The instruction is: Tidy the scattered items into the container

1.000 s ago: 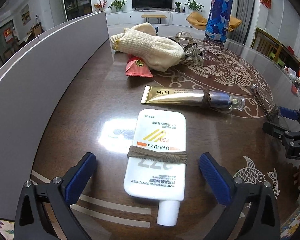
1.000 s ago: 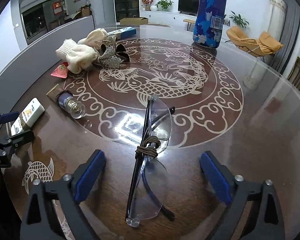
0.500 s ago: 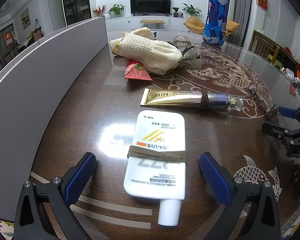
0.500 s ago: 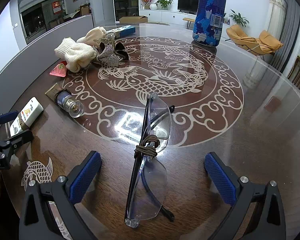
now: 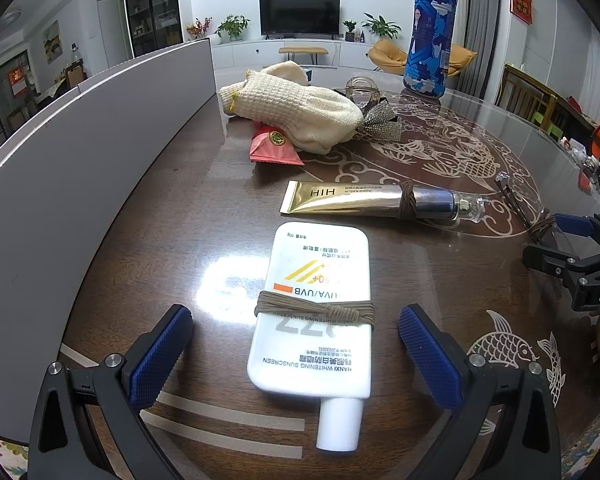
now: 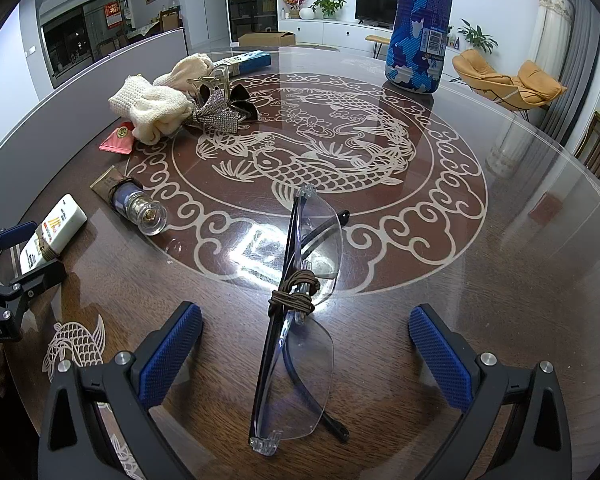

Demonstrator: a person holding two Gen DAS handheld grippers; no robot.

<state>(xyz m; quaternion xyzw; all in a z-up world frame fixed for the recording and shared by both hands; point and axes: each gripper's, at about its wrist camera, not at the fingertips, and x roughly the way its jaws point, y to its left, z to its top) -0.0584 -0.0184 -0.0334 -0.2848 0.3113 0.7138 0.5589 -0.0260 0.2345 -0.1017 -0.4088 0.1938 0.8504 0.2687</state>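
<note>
Here, left gripper (image 5: pixel 296 350) jaws spread astride sunscreen (image 5: pixel 314 316), right gripper (image 6: pixel 305 350) jaws spread astride glasses (image 6: pixel 300 320)

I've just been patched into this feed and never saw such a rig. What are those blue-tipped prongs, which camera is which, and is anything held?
No robot arm here: a person holds a two-finger gripper in each hand, each with a fisheye camera looking along its fingers. In the left wrist view, the left gripper is open, straddling a white sunscreen tube lying on the table. In the right wrist view, the right gripper is open around clear glasses. Neither holds anything. Also on the table: a gold tube, knit gloves, a red packet and a tall blue bottle.
</note>
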